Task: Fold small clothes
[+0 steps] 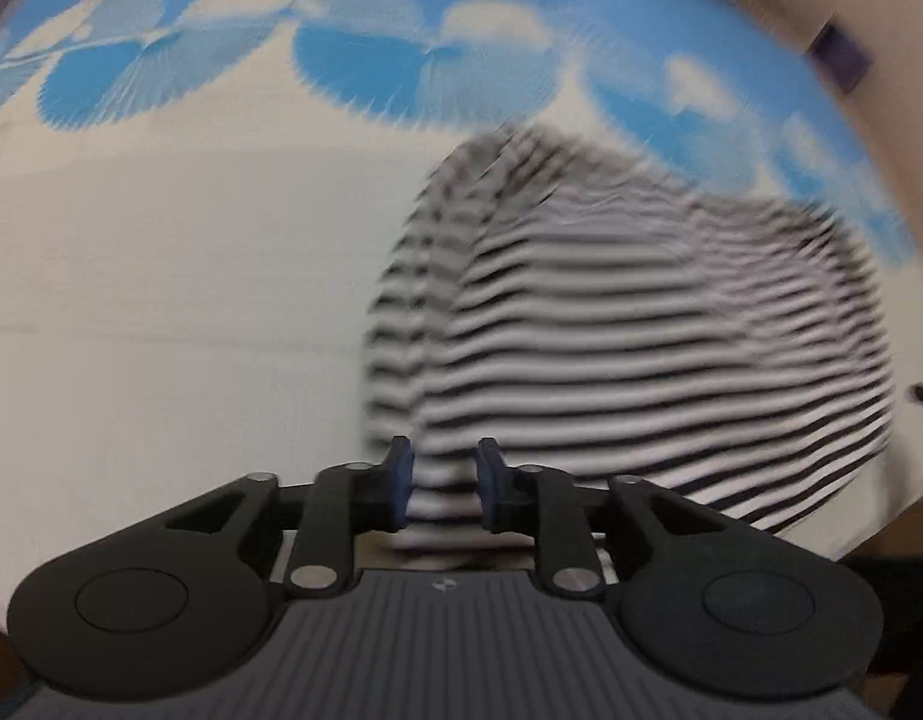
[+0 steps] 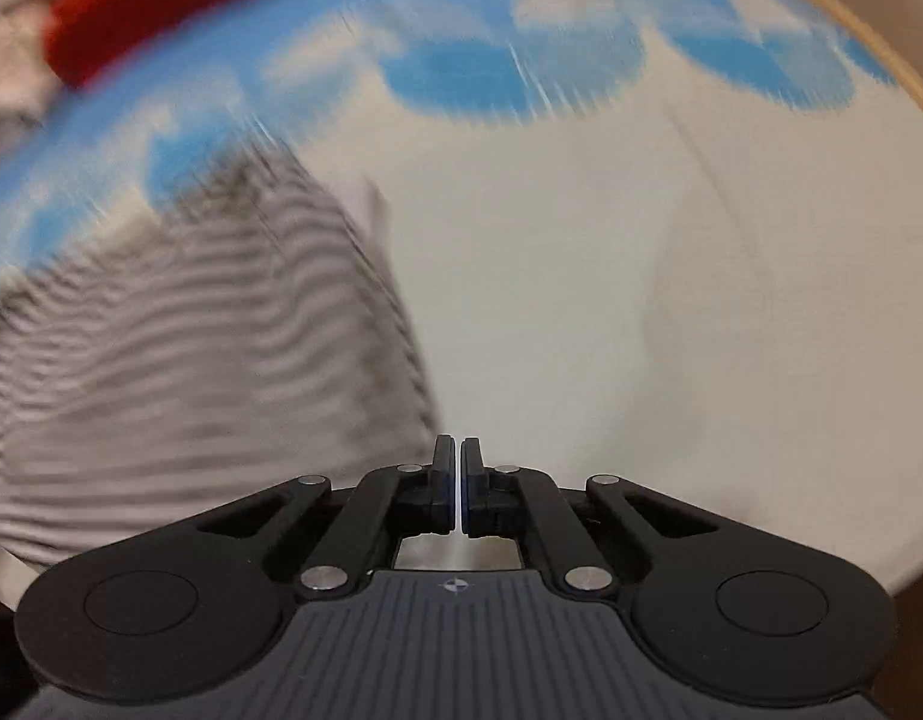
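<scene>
A black-and-white striped garment (image 1: 629,324) lies on the white and blue-patterned sheet (image 1: 161,276), partly folded with a flap along its left side. My left gripper (image 1: 443,483) is open, its jaws a short way apart at the garment's near left corner; the cloth shows in the gap. In the right wrist view the same garment (image 2: 179,330) lies at the left, blurred. My right gripper (image 2: 456,483) is shut and empty, just off the garment's right edge over bare sheet (image 2: 671,300).
A red item (image 2: 161,6) lies at the far left of the bed, beside pale cloth. A wooden bed edge (image 2: 869,42) curves along the right. A purple object (image 1: 839,57) sits beyond the bed.
</scene>
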Available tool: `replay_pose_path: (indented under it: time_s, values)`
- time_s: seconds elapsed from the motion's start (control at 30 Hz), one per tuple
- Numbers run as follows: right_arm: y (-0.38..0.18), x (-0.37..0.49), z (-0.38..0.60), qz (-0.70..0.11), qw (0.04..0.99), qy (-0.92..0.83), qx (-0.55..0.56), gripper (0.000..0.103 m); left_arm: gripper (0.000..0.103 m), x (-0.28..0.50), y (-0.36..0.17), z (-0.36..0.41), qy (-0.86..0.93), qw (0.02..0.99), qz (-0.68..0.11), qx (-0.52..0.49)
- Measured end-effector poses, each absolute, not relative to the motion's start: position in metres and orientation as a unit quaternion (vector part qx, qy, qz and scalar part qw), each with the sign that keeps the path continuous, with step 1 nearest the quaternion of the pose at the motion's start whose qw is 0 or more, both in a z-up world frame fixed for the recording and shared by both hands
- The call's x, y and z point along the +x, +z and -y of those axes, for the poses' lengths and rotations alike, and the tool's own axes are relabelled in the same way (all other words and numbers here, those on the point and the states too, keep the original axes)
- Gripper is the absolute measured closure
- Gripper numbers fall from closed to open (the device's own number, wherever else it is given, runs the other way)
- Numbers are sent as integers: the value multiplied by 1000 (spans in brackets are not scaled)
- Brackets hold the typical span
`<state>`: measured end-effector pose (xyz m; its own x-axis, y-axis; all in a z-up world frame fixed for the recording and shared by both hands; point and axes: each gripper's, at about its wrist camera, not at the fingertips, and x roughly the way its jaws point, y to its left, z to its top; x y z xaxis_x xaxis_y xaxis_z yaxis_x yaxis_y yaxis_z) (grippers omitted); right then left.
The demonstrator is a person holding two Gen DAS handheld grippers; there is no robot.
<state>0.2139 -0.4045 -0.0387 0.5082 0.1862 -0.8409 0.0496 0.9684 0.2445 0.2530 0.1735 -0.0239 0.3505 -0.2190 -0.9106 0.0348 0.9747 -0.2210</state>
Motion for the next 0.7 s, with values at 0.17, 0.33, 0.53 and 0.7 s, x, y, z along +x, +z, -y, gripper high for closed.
replay_pose_path:
  time_s: [0.17,0.33,0.53,0.7]
  values:
    - [-40,221,379,-489,858,108,114,78,74,257,-29,-133,-149,803,-573,-69]
    - [-76,240,357,-555,827,81,36,68,58,253,-60,-87,-174,767,-617,21]
    - [-62,249,364,-491,870,16,50,65,54,270,-51,-81,-174,786,-594,1]
    - [-39,255,356,-378,922,40,67,59,54,293,-25,-117,-96,843,-521,-88]
